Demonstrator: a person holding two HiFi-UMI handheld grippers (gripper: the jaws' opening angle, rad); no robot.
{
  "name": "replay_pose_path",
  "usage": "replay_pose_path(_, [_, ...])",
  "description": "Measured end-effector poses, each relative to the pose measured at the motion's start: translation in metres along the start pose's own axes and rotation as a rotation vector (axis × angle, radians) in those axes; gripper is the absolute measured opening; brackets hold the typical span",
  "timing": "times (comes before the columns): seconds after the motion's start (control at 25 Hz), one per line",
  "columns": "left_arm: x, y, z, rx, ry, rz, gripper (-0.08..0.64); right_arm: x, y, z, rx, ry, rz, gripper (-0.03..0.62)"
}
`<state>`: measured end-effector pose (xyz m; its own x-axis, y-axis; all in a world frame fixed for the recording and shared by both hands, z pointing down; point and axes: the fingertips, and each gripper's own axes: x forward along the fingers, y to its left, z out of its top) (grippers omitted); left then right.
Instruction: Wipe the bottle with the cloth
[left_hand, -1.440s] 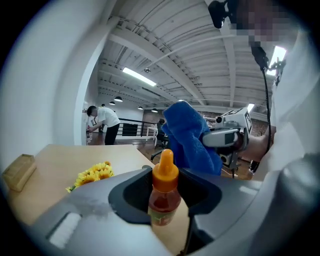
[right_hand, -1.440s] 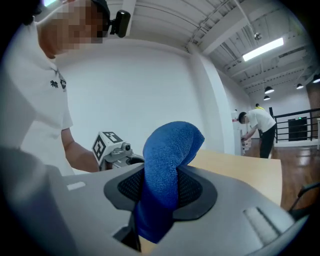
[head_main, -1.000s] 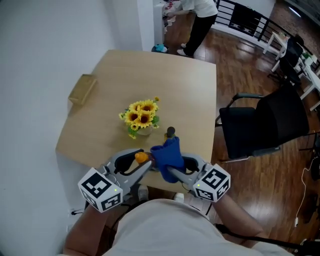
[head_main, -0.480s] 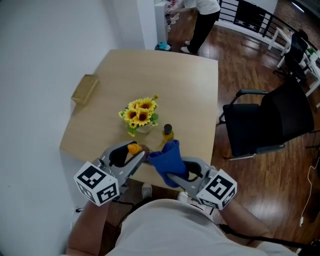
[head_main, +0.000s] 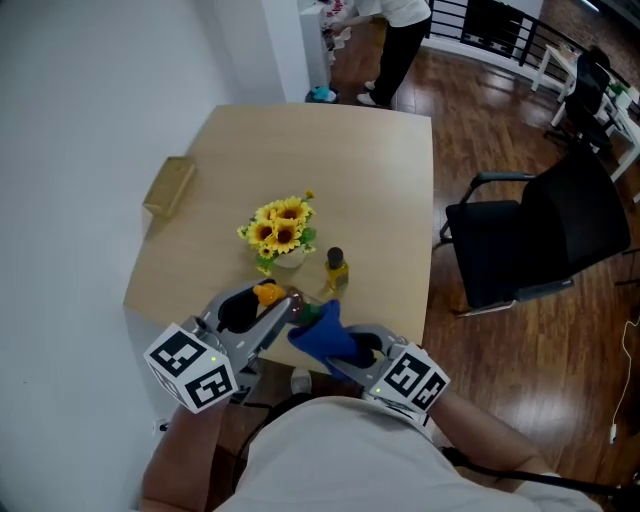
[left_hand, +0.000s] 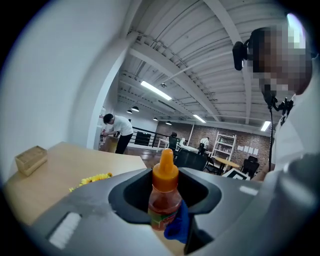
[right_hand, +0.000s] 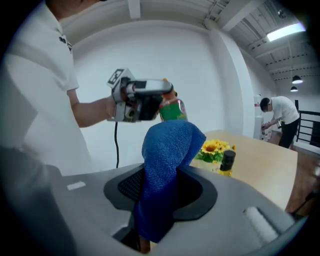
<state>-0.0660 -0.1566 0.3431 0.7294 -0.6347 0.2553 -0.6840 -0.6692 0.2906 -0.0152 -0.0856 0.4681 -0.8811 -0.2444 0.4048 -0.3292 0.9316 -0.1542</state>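
My left gripper (head_main: 272, 312) is shut on a small sauce bottle (left_hand: 164, 192) with an orange cap (head_main: 266, 294), reddish contents and a green label, held in the air over the table's near edge. My right gripper (head_main: 338, 346) is shut on a blue cloth (head_main: 322, 335) that sticks up out of its jaws. In the left gripper view the cloth (left_hand: 178, 227) touches the bottle's lower right side. The right gripper view shows the cloth (right_hand: 167, 170) in front, with the bottle (right_hand: 172, 109) behind it in the left gripper (right_hand: 142, 100).
On the wooden table (head_main: 380, 180) stand a pot of sunflowers (head_main: 282, 232), a small dark-capped bottle (head_main: 335, 268) beside it and a wooden box (head_main: 168, 186) at the left edge. A black chair (head_main: 540, 240) is at the right. A person (head_main: 395, 30) stands far behind.
The cloth has dropped and come nearer to me, from standing high beside the bottle to lying against its lower side. The left gripper with the bottle shifted slightly left.
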Motion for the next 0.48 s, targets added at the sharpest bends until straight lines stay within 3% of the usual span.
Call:
replay_pose_path(0.12, [-0.008,0.000,0.006,0.005,-0.009,-0.007,0.160,0.004,-0.013,-0.037,0.039,0.090,-0.026,0.153])
replay_pose_path(0.24, [-0.017,-0.001,0.013,0.034,-0.007,-0.021,0.160,-0.004,-0.028,-0.048,0.059,0.115,-0.057,0.153])
replay_pose_path(0.36, [-0.024,0.003,0.014,0.073,0.017,-0.026,0.160,-0.019,-0.046,-0.027,0.057,0.077,-0.116,0.153])
replay_pose_path(0.48, [-0.027,0.006,0.007,0.090,0.050,-0.048,0.160,-0.028,-0.056,0.026,0.016,-0.022,-0.152,0.153])
